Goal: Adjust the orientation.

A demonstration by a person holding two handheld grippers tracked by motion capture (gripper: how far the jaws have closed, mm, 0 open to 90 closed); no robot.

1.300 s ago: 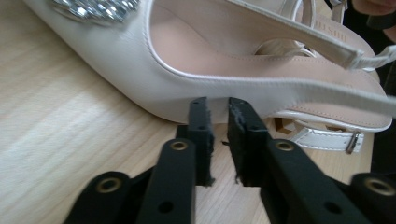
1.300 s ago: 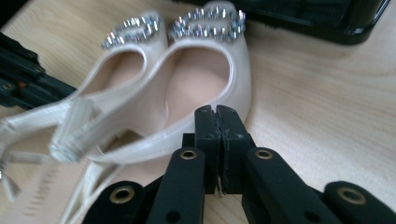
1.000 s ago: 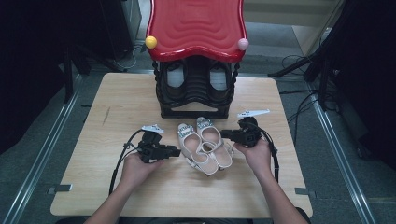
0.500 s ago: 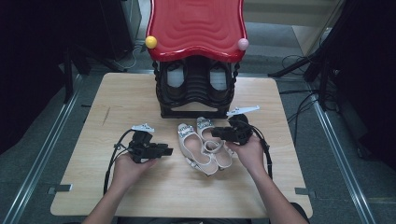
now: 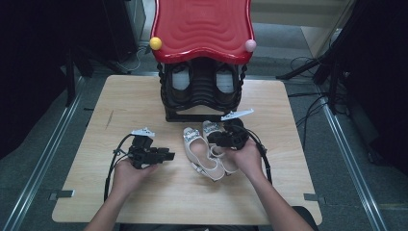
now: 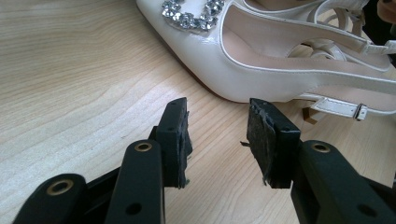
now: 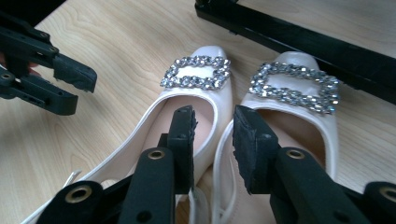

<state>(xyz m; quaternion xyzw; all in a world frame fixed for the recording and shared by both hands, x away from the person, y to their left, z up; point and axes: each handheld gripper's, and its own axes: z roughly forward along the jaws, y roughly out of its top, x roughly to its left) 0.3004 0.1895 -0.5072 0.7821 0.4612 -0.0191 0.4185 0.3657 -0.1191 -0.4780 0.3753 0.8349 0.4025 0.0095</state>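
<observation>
The right tongs [image 7: 212,116] have just been opening and stand parted above the adjoining inner walls of the pair of white patent slingback shoes with rhinestone buckles [image 5: 206,149], gripping nothing. The left tongs [image 6: 217,126] have likewise widened, empty, beside them. The shoes lie on the pale wooden counter [image 5: 144,202] before the black shoe rack with a wavy red top [image 5: 202,62], probably their destination.
</observation>
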